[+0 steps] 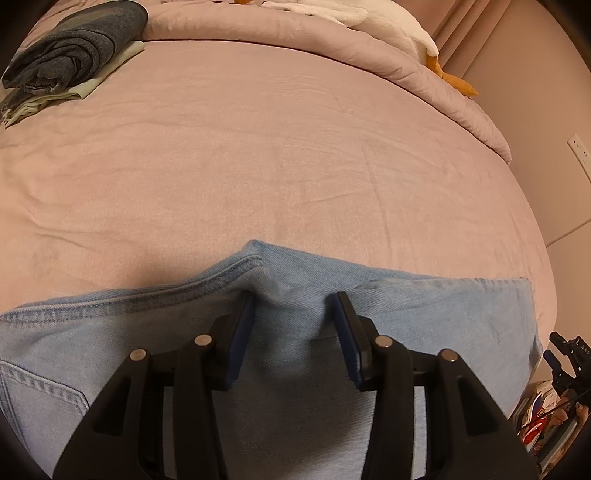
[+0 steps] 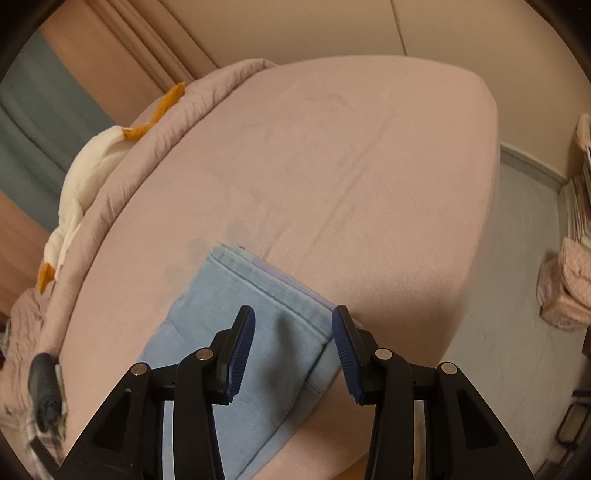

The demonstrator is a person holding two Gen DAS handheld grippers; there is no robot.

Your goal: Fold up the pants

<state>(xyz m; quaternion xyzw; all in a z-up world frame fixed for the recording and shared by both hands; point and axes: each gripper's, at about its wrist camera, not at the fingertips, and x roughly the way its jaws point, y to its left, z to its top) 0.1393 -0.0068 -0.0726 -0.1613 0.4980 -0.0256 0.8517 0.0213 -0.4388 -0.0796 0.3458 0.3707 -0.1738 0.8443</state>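
Both claws (image 1: 295, 306) (image 2: 293, 319) agape over jeans (image 1: 424, 314)

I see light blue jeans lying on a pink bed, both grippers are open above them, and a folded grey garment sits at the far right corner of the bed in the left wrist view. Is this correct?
Nearly. The folded grey garment sits at the far left of the bed in the left wrist view, not the right. The rest holds: the jeans are light blue, and the left gripper and right gripper are open.

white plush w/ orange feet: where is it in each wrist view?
Left wrist: white plush toy at the top right, on the folded-back pink duvet.
Right wrist: same toy at the left edge, on the duvet's far side.
Shared landmark: the light blue jeans below each open gripper.
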